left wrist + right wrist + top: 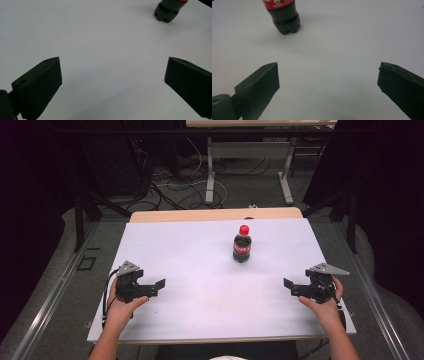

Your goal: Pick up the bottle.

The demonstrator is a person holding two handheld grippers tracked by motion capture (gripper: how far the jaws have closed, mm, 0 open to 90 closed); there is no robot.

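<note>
While the cola bottle [242, 246] stands upright and untouched, my left gripper [161, 284] and right gripper [286, 283] flank it well apart, jaws spread and empty; the grasp remains undone.

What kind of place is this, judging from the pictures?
Probably a lab or workshop set up for recording. A white table holds just one cola bottle, loose cables lie on the floor behind it, and dark curtains hang at the sides.

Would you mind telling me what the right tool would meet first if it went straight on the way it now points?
Probably nothing: the right tool aims over bare white table, and the cola bottle stands left of that line.
</note>
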